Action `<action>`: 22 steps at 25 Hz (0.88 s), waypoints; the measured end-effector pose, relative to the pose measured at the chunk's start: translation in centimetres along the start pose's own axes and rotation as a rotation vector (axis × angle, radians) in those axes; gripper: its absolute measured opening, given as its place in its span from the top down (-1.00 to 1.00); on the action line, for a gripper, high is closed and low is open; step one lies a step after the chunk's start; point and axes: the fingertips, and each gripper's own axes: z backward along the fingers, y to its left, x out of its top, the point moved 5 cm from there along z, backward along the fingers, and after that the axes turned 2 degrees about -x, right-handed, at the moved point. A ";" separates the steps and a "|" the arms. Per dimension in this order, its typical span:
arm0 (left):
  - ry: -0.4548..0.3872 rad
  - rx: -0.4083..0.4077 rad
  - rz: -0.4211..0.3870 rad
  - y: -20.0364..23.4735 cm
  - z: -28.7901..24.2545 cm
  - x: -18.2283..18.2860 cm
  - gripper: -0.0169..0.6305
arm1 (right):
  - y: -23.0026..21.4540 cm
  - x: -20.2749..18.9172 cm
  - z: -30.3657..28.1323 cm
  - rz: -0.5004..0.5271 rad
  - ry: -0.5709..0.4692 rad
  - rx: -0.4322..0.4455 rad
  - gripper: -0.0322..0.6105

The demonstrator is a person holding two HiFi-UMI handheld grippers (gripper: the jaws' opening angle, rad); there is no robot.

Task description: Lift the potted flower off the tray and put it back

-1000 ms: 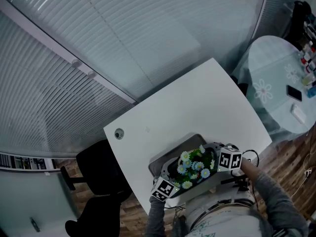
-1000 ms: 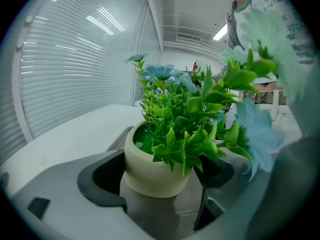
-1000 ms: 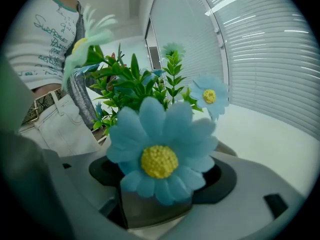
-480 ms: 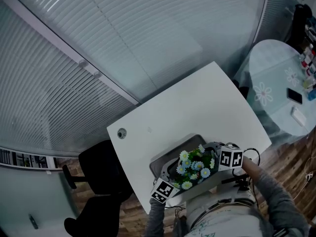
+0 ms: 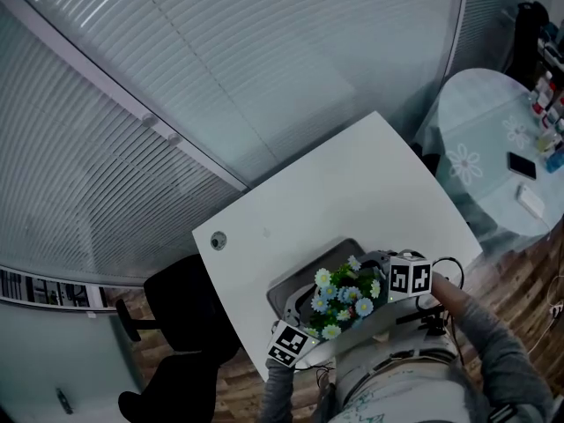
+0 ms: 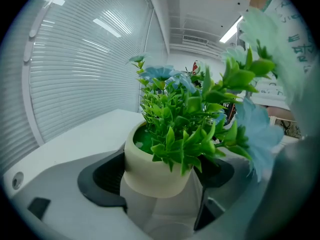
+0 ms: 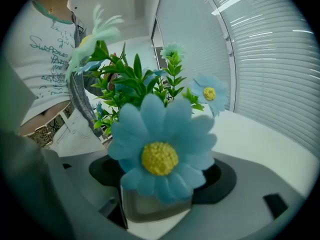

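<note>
Cream, smooth round pot (image 6: pixel 150 171) of blue daisies (image 7: pixel 160 156), clamped by left gripper (image 6: pixel 157 178) and right gripper (image 7: pixel 162 184), at grey tray's (image 5: pixel 289 291) near edge.

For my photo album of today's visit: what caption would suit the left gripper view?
The left gripper grips a cream potted flower, leafy green with blue blooms, white table behind.

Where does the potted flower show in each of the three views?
Head view: potted flower low centre, at the table's near edge.
Left gripper view: centre, cream pot low, leaves above.
Right gripper view: centre, a blue bloom hiding most of the pot.
Shared landmark: the white table.
</note>
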 end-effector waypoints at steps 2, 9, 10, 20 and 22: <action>0.000 0.006 0.003 -0.1 0.3 0.4 -0.39 | 0.1 0.4 0.3 0.003 0.003 0.004 -0.21; 0.000 0.023 0.009 -0.4 1.8 2.7 -0.39 | 0.3 2.5 1.6 0.004 -0.008 0.024 -0.21; -0.002 0.024 0.009 -0.4 2.0 3.0 -0.39 | 0.3 2.8 1.9 0.003 -0.011 0.026 -0.21; -0.016 0.028 0.012 -1.0 3.2 6.0 -0.39 | 0.6 5.1 4.1 0.010 0.005 0.031 -0.21; -0.025 0.032 0.011 -1.0 3.6 6.6 -0.39 | 0.5 5.4 4.4 0.014 0.002 0.028 -0.21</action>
